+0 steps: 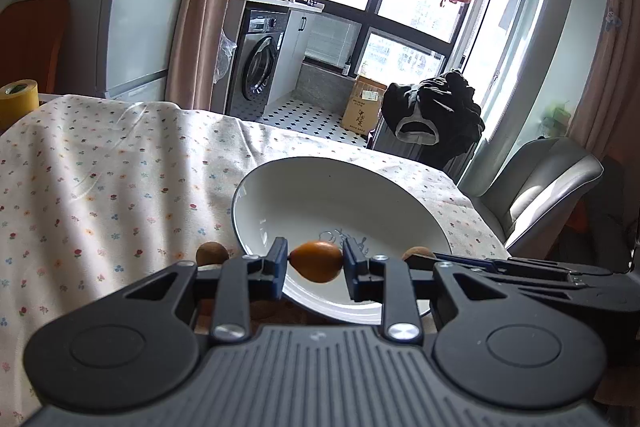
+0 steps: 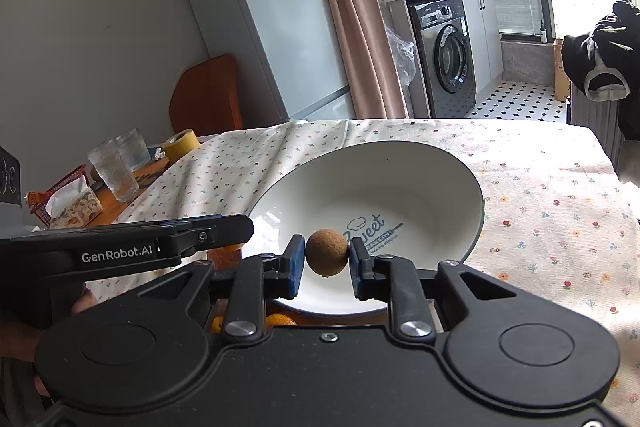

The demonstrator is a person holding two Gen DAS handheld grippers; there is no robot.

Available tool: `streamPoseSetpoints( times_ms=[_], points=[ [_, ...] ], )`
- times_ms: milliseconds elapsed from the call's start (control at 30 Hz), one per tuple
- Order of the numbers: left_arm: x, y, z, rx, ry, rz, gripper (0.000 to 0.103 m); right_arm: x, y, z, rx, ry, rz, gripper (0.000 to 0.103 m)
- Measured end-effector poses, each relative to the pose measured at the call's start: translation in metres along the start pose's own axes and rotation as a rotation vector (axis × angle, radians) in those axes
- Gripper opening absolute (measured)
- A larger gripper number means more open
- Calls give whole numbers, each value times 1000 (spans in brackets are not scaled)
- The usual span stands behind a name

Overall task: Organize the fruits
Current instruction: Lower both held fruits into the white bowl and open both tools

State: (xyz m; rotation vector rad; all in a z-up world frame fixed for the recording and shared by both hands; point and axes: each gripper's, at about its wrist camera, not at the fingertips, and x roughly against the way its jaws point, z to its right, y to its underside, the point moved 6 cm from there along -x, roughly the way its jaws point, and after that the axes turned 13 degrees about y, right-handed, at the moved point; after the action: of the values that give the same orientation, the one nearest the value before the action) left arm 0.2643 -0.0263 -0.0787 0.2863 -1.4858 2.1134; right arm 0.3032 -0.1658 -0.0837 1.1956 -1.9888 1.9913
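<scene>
My left tongs (image 1: 315,261) pinch orange oval fruit (image 1: 317,261) over near rim of white bowl (image 1: 340,195). My right tongs (image 2: 327,257) clamp brown round fruit (image 2: 327,251) above same bowl (image 2: 420,183). Bowl sits on floral cloth (image 2: 540,195) toward counter's near edge.

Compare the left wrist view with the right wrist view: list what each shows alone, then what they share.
Left wrist only: the left tongs shut on an orange fruit, and a grey chair.
Right wrist only: the right tongs shut on a brown fruit, two glasses, and a tissue box.
Both: the white bowl, floral tablecloth, washing machine.
</scene>
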Motion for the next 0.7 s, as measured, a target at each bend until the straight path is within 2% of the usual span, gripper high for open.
streamPoseSetpoints(
  times_ms=[133,233,267,300,433,567,700],
  points=[
    [-10,1,-2,5,-5,-19,28,-9,4,3,-13,-5,-23,23],
    [-16,1,-2,4,-6,-29,28,-10,5,5,-19,0,-25,31],
    [-18,2,-2,2,-7,-31,28,-9,5,7,-22,6,-22,38],
    [-19,2,-2,1,-8,-33,28,-8,4,10,-27,11,-17,40],
    [-21,2,1,-6,-2,-35,28,-1,5,18,-49,23,-10,41],
    [-17,0,7,-20,-14,-25,33,6,8,20,-46,51,-1,56],
    [-8,-1,7,-7,-25,-11,44,15,11,18,-34,67,11,61]
  ],
)
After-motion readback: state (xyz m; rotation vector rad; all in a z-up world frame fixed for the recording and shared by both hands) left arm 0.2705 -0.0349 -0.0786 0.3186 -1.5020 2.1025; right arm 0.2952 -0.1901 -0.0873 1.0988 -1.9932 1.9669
